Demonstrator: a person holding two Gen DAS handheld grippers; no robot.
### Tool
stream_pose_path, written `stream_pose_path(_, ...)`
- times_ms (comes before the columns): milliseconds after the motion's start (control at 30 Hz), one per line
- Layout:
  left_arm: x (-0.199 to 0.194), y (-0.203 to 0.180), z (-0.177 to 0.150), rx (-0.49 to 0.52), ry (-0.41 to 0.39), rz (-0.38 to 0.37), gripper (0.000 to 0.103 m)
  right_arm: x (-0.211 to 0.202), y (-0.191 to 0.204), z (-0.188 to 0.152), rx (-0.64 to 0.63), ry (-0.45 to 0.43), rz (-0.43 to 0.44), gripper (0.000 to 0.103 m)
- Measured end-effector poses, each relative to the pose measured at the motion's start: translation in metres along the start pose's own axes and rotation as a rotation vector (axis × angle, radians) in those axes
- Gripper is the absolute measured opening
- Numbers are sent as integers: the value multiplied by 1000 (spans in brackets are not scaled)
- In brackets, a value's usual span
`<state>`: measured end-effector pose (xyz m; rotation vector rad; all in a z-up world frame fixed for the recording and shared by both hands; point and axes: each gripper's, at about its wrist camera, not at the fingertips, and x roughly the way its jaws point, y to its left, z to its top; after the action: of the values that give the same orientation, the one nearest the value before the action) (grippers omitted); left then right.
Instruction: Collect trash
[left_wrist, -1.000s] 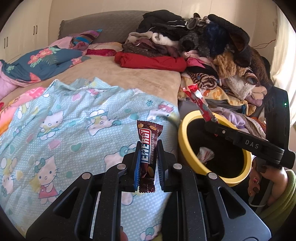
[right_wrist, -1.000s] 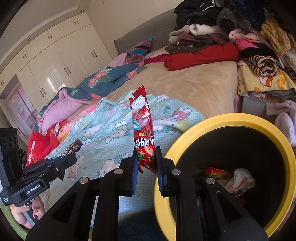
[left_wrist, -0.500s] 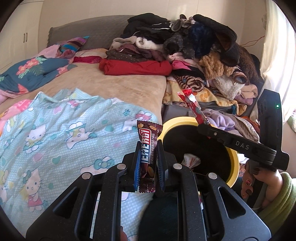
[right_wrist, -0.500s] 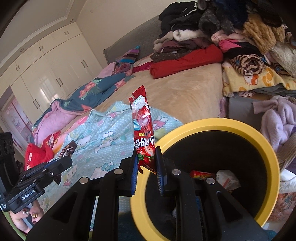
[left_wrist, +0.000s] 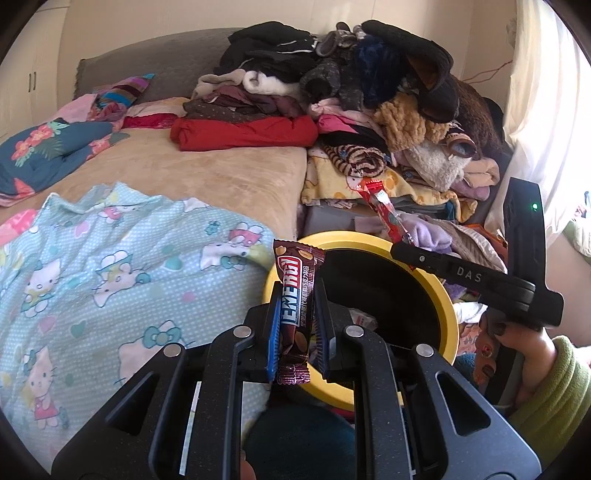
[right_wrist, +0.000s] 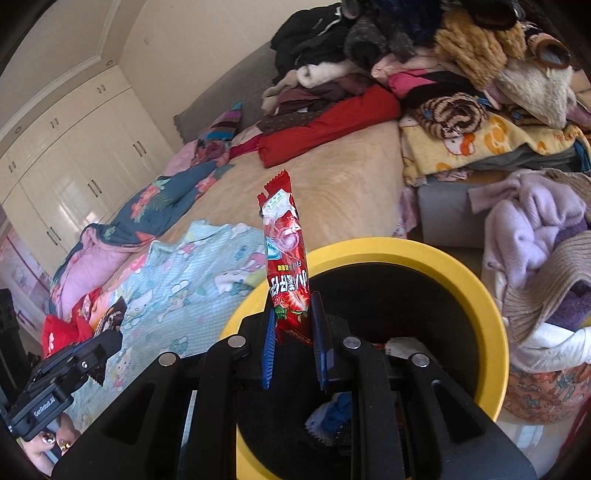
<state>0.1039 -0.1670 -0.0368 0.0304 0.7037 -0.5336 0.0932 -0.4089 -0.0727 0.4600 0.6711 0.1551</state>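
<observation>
The left gripper was closed on a brown ENERGY bar wrapper, held upright at the lower centre of the left wrist view. Its blue pads pinched the wrapper's lower half, and the top stood free above them. The right gripper was likewise clamped on a red strawberry snack wrapper, upright at the centre of the right wrist view, gripped only by its bottom end.

The yellow-rimmed waste bin occupied the lower right of the left wrist view, beside the edge of the bed with the Hello Kitty blanket. Crumpled paper and other litter lay in its black interior. In the right wrist view the fingers appeared to sit over the bin's near rim. In the left wrist view, the brown wrapper overlapped the rim's left edge.

The step in hand was judged to be the drop. For a clean release, each wrapper should be carried fully inside the rim before the jaws open. The wrappers are light and may cling to a pad or drift. Tilting the fingertips downward toward the opening would help. Releasing one gripper at a time would avoid crowding between the two tools over the bin.
</observation>
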Motion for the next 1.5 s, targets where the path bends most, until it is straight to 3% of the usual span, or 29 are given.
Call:
stream_pose_path(533,47,-36,-9,18,82,-100,10,9,-37,-7,89,67,-48,18)
stream_pose_path(833,82,-44,-13,13,149,-131,11,5,-57,-7,109,125,-62,25)
stream_pose_path(867,85,-44,-13,17,154,-125,12,2,-58,-5,100,127,-71,30)
stream_pose_path(967,91,-43,-14,11,166,-120,23,-7,-57,-1,76,133,-69,32)
stream_pose_path(1133,85,-40,-13,4,153,-108,43,-24,-50,3,3,108,-95,47)
stream_pose_path(1167,83,-39,-12,1,148,-101,51,-27,-49,3,4,96,-98,52)
stream_pose_path(1267,73,-33,-11,-11,128,-84,59,-37,-45,1,7,54,-98,62)
stream_pose_path(1400,55,-20,-10,-31,89,-40,81,-48,-26,-5,-39,-17,-107,77)
stream_pose_path(1500,38,-8,-10,-45,55,-1,91,-53,-9,-8,-82,-62,-108,86)
